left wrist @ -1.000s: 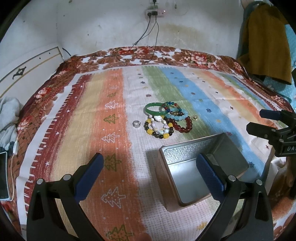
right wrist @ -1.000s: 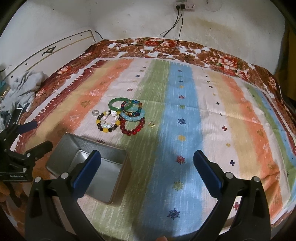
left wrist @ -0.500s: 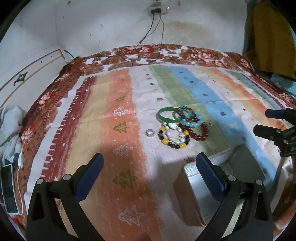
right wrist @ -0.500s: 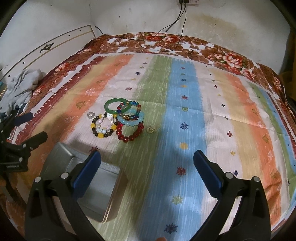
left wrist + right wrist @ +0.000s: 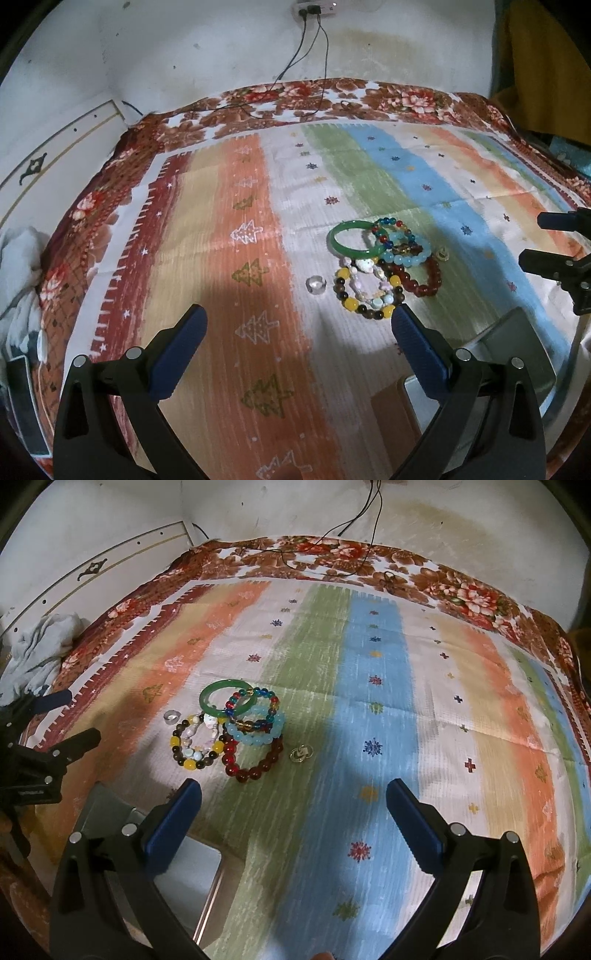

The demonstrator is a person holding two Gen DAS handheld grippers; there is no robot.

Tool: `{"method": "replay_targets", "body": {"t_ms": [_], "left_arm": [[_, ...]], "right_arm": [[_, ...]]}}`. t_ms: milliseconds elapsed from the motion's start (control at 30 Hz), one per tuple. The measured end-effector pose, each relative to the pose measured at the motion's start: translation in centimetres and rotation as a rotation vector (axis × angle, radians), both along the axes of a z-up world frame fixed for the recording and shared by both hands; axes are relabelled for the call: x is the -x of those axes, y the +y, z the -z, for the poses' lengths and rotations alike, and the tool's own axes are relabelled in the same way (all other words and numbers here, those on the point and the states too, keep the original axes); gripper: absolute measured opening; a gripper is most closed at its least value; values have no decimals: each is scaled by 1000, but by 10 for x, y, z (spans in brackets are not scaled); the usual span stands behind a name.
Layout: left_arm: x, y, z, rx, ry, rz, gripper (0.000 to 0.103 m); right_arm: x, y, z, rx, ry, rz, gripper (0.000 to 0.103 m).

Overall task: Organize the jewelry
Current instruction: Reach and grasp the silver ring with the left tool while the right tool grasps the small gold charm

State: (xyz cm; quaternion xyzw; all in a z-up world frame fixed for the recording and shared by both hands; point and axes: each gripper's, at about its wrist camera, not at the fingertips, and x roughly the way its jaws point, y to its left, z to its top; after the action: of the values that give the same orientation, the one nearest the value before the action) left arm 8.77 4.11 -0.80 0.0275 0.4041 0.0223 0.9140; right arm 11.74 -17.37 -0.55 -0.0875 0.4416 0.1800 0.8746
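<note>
A heap of jewelry lies on the striped bedspread: a green bangle, a multicoloured bead bracelet, a light blue one, a dark red one and a yellow-and-brown one. A silver ring sits to their left, and a small gold piece to their right. An open metal tin stands near the front. My left gripper is open, short of the heap. My right gripper is open too, holding nothing.
The bedspread covers a bed against a white wall, with cables hanging from a socket. Crumpled pale cloth lies at the bed's left edge, and a phone beside it. A mustard garment hangs at the right.
Both grippers have moved forward toward the jewelry, which now looks larger and nearer. The tin has slid toward the lower edge of both views. Both grippers stay open.
</note>
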Motion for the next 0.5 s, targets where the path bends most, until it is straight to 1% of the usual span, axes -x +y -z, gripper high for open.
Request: {"method": "replay_targets", "body": {"t_ms": [167,267,400,500], "left_arm": [[-11,6,3,13,16,-14,97],[-18,12,7,43,39,-23,97],[-28,18,10,41,52,-30,97],[-37,24,18,74,95,-35,97]], "right_arm": [[-7,2,5,11,15,-4,98],[-12,4,9,17,26,-7,98],[-19,4,13,29,31,-2,98],[-27,3,17,29,48,8,98]]}}
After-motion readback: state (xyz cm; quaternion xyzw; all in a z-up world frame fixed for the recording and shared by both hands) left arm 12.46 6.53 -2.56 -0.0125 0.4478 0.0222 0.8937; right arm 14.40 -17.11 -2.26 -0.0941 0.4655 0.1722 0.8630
